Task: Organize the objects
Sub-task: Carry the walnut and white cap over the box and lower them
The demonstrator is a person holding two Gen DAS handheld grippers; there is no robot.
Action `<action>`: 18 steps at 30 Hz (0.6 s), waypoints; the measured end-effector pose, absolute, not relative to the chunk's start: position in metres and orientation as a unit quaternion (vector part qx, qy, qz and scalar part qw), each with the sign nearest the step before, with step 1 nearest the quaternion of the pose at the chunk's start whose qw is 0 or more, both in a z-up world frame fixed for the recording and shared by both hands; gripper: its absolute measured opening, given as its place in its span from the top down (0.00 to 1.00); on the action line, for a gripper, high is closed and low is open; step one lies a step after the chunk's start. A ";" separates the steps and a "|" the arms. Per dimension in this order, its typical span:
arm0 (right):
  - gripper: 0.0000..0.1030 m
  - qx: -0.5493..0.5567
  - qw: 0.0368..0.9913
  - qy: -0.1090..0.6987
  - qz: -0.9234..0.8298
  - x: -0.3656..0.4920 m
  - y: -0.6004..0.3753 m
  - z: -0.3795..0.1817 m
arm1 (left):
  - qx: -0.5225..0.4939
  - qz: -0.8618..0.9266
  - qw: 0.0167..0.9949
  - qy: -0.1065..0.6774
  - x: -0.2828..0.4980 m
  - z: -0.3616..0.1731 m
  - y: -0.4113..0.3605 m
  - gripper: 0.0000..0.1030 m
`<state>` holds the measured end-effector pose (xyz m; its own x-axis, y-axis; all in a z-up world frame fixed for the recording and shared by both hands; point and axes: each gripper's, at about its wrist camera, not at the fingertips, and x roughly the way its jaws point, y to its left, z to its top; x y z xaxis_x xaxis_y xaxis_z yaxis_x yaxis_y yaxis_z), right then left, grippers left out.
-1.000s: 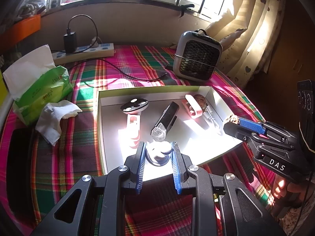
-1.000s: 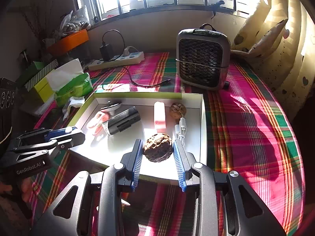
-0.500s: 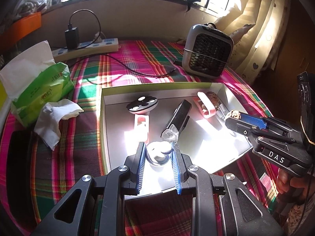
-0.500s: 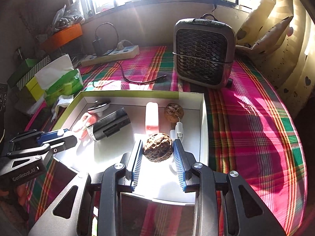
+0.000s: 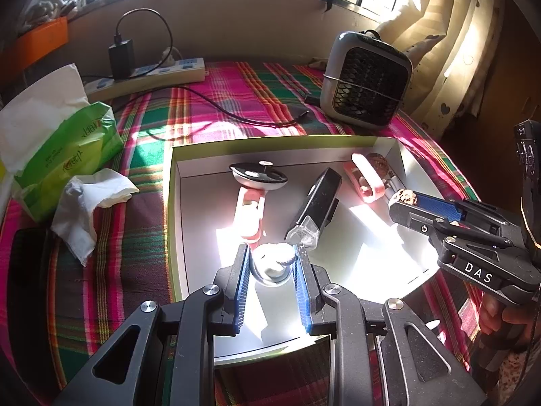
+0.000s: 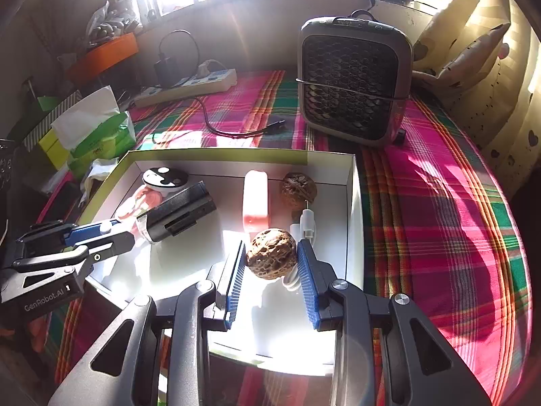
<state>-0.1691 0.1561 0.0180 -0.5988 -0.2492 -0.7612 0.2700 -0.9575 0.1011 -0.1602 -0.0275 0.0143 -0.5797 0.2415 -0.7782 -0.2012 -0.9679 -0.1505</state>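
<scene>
A shallow white box with a green rim (image 5: 270,141) (image 6: 216,152) lies on the plaid cloth. My left gripper (image 5: 272,253) is shut on a small round silvery piece (image 5: 270,265), low over the box's near left part. My right gripper (image 6: 270,248) is shut on a brown walnut (image 6: 271,260), over the box's near right part. Each gripper also shows in the other's view: the right gripper (image 5: 405,199) and the left gripper (image 6: 111,233). In the box lie a black-and-white disc (image 5: 258,177), a pink clip (image 5: 250,213), a black device (image 5: 314,209), a pink bar (image 6: 255,199) and a second walnut (image 6: 299,191).
A grey fan heater (image 6: 355,81) stands behind the box. At the back left are a power strip (image 5: 148,76) with a black charger and cable. A green tissue pack (image 5: 64,149) and crumpled tissue (image 5: 88,203) lie left of the box. A white cable plug (image 6: 307,225) lies in the box.
Both grippers have moved forward and a little down, from the box's front edge to over its inside. Each still holds its object.
</scene>
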 end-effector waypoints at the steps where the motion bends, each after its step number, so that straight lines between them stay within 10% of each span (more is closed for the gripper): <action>1: 0.68 0.425 0.145 0.013 -0.894 -0.170 0.155 0.017 | -0.441 0.889 0.124 -0.023 -0.161 0.014 -0.028 0.78; 18: 0.68 0.407 0.119 0.055 -0.904 -0.173 0.148 0.014 | -0.437 0.893 0.107 0.003 -0.166 0.011 -0.023 0.78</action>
